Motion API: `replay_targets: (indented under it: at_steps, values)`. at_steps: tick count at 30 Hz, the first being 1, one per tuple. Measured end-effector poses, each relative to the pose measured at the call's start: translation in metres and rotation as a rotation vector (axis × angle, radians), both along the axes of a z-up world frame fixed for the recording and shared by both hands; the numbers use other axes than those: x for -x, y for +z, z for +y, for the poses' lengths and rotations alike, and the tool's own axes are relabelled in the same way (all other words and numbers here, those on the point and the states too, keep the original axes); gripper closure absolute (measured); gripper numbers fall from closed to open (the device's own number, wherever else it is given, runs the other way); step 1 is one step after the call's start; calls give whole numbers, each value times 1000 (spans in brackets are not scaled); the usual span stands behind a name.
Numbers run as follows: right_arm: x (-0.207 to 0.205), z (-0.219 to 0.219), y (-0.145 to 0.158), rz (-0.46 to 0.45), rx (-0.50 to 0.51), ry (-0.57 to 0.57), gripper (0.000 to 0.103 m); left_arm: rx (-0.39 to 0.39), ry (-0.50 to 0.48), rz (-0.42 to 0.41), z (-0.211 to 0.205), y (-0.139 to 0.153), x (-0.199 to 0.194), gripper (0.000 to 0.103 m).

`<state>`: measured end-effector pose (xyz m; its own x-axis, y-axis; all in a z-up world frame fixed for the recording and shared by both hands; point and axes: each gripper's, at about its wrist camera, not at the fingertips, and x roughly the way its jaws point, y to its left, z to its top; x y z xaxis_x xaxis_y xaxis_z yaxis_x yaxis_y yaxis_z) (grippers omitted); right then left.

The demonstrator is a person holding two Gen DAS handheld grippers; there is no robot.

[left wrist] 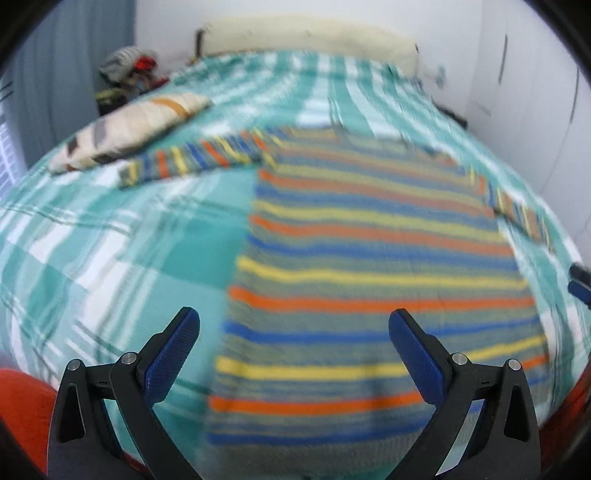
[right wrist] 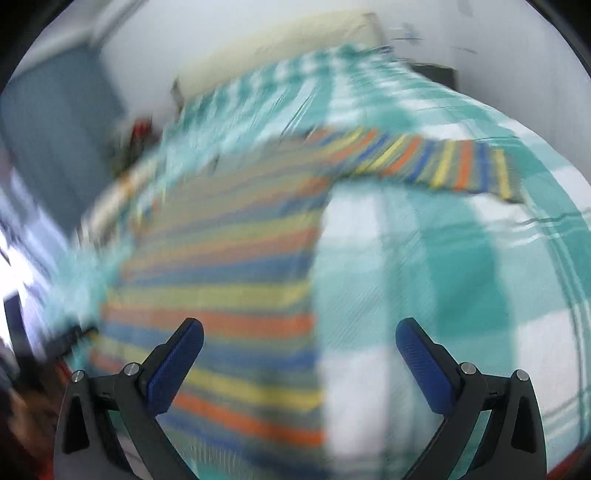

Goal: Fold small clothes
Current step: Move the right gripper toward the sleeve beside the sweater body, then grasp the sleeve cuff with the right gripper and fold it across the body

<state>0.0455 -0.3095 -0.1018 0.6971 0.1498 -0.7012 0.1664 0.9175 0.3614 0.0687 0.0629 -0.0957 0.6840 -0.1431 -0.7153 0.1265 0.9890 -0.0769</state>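
Observation:
A striped long-sleeved top [left wrist: 369, 266] in orange, yellow, blue and grey lies flat on the bed, sleeves spread out to both sides. Its left sleeve [left wrist: 195, 157] reaches toward a pillow. My left gripper [left wrist: 293, 325] hangs open above the hem's left part, nothing between its fingers. In the right wrist view the same top [right wrist: 221, 280] fills the left half, its right sleeve [right wrist: 443, 166] stretched out to the right. My right gripper [right wrist: 299, 334] is open over the top's right edge, holding nothing. Both views are motion-blurred.
The bed wears a teal and white checked sheet [left wrist: 110, 240]. A cream patterned pillow [left wrist: 129, 129] lies at the back left, clutter [left wrist: 125, 70] beyond it. A cream headboard [left wrist: 303, 35] and white walls close the far side. Red fabric [left wrist: 22, 402] shows at the near left.

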Motion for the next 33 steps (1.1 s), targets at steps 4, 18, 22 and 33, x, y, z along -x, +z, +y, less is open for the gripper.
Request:
replay_targets:
  at_steps: [4, 18, 22, 33]
  values:
    - [-22, -118, 3, -2, -214, -236, 1, 19, 48, -34, 12, 5, -7, 1]
    - [-72, -240, -85, -59, -724, -733, 77, -2, 69, 81, 8, -29, -22, 1]
    - [-76, -246, -74, 7, -600, -777, 99, 25, 80, 85, 13, -29, -22, 1]
    - [-209, -67, 153, -175, -94, 73, 99, 67, 47, 63, 8, -21, -25, 1]
